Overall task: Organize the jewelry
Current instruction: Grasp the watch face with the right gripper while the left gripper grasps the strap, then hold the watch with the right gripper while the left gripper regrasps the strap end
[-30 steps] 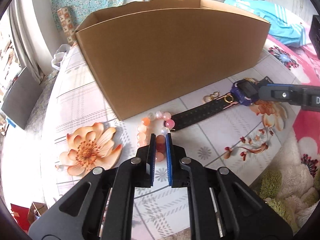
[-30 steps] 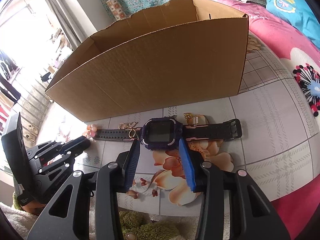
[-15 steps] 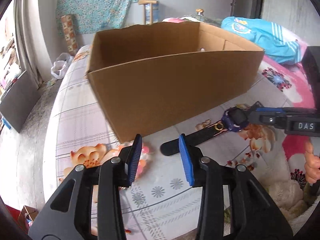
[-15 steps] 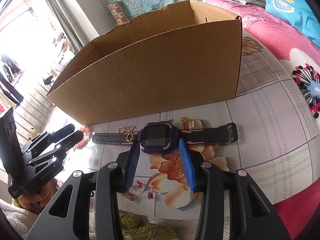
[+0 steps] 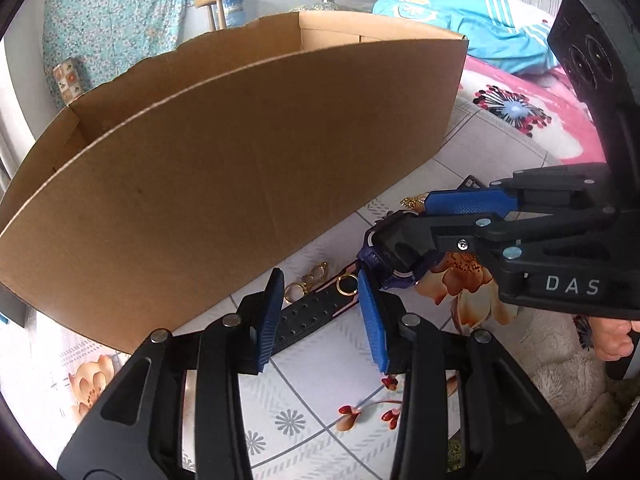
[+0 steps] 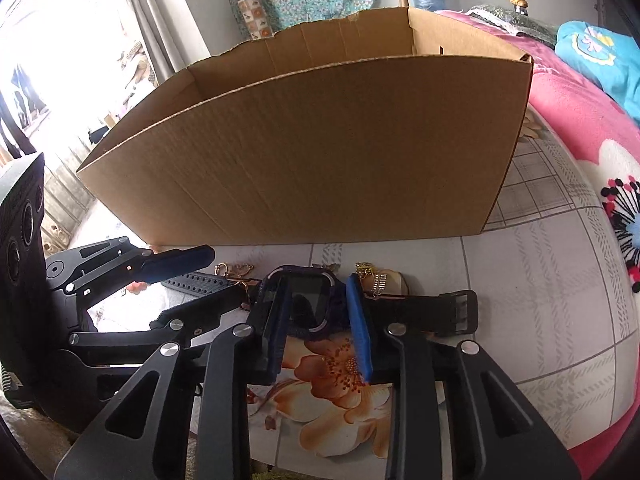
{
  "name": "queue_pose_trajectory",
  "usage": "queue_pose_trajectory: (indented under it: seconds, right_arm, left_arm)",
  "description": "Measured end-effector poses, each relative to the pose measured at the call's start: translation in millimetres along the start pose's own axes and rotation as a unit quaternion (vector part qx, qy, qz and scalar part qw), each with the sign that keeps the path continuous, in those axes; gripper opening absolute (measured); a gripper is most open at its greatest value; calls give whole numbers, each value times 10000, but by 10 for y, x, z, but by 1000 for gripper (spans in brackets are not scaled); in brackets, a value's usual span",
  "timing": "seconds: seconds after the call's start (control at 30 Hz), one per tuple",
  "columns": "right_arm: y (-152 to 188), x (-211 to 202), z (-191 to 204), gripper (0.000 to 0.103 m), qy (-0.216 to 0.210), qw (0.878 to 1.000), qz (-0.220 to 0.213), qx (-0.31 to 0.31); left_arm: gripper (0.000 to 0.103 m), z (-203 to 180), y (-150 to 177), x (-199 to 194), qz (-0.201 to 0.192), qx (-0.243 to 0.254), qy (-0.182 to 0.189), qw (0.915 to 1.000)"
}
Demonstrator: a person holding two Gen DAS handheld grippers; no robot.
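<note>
A purple smartwatch (image 6: 310, 300) with a black strap (image 6: 436, 310) lies on the flowered cloth in front of a big cardboard box (image 6: 320, 148). My right gripper (image 6: 318, 314) is open, its blue pads on either side of the watch body; it also shows in the left wrist view (image 5: 404, 236). My left gripper (image 5: 320, 312) is open over the watch's other strap end (image 5: 308, 314); it shows in the right wrist view (image 6: 192, 284). Gold earrings (image 5: 310, 278) lie by the strap, and a gold piece (image 6: 372, 278) lies right of the watch.
The box (image 5: 240, 168) stands close behind the jewelry, its top open. A pink flowered blanket (image 6: 580, 128) lies to the right, blue clothing (image 5: 480, 28) behind. A fluffy rug (image 5: 560, 392) lies at the near edge.
My left gripper opened, let go of the pink bead bracelet and moved right to the watch strap. My right gripper moved forward so its pads flank the watch body.
</note>
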State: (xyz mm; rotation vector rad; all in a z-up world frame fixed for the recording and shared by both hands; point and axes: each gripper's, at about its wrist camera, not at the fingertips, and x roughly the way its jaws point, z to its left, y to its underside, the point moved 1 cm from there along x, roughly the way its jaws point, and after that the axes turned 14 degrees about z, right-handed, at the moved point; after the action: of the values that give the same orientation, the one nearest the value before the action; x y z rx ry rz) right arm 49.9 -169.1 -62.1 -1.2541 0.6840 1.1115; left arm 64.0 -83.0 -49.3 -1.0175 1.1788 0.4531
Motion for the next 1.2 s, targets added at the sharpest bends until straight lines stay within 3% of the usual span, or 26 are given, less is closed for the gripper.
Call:
queue_pose_trajectory:
  seconds: [0.5, 0.67, 0.97, 1.07, 1.2]
  right_arm:
    - [53, 23, -60, 26, -166, 9999, -25, 11]
    - [106, 16, -24, 26, -208, 9997, 8, -86]
    - [266, -35, 42, 26, -270, 9992, 184, -225]
    - [310, -52, 73, 26, -212, 9992, 228, -261]
    - [378, -74, 114, 26, -142, 9990, 279, -316]
  left_arm:
    - [38, 46, 42, 0, -182, -168, -654, 9975]
    - [38, 151, 101, -47, -121, -338, -608, 9975]
    - [32, 311, 191, -100, -164, -719, -822, 9939]
    - [32, 311, 238, -81, -157, -733, -1058, 9916]
    - [32, 332, 303, -108, -129, -741, -999, 9922]
